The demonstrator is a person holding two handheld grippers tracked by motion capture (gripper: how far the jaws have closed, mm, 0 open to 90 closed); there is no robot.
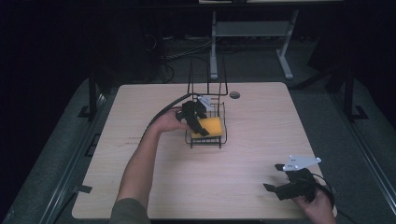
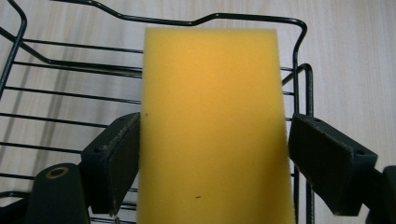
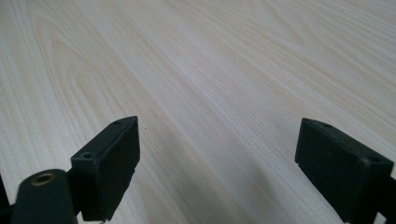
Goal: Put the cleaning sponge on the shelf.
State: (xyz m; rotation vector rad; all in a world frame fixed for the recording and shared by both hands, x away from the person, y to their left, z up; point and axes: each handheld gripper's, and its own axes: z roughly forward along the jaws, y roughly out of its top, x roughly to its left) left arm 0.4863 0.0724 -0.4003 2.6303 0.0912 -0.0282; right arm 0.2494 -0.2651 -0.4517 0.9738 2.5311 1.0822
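A yellow sponge [image 1: 211, 126] lies in a black wire basket [image 1: 224, 122] near the middle of the table. My left gripper [image 1: 201, 128] reaches into the basket from the left, over the sponge's near end. In the left gripper view the sponge [image 2: 210, 116] fills the space between the jaws of the left gripper [image 2: 215, 154]. The jaws stand wide at its two long edges, and the sponge is not squeezed. Basket wires [image 2: 299, 51] run behind it. My right gripper [image 1: 273, 177] rests open near the table's front right corner. Bare wood lies between the jaws of the right gripper [image 3: 217, 163].
The basket has a tall wire handle [image 1: 208, 77] rising at its far side. A small round grommet [image 1: 235, 94] sits at the table's far edge. The wooden tabletop [image 1: 243, 158] is bare between the two grippers. A desk frame [image 1: 252, 37] stands beyond the table.
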